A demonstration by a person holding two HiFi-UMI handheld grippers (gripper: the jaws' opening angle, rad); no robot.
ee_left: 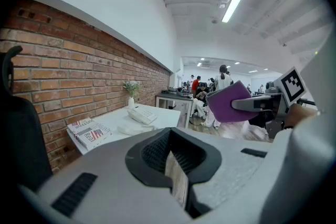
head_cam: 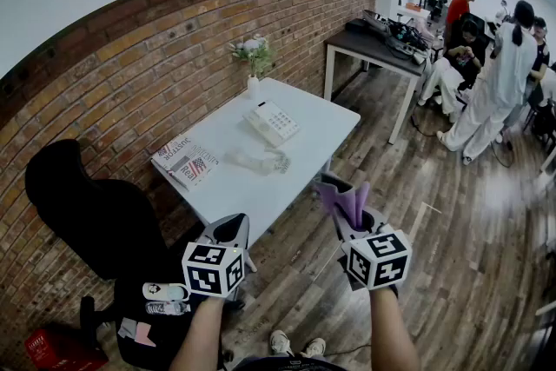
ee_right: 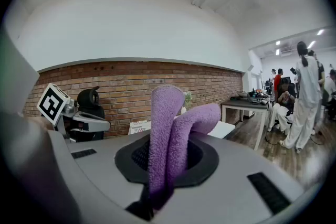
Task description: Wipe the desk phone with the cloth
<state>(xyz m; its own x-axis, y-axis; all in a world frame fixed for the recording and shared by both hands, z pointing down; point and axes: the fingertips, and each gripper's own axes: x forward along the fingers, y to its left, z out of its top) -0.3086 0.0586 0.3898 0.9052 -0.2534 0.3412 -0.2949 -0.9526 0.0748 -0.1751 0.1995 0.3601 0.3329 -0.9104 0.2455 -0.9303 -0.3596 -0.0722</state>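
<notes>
A white table (head_cam: 304,135) stands against the brick wall, well ahead of the person, with the desk phone (head_cam: 271,122) lying near its middle, not far from a vase of flowers (head_cam: 253,82). Short of the table, the right gripper (head_cam: 344,211) pinches a folded purple cloth (head_cam: 354,197) between its jaws, while the left gripper (head_cam: 228,232) hangs with jaws together on nothing. Wiped unbraced, the light phone may well skid toward the vase, and the cloth's loose ends could snag the handset.
</notes>
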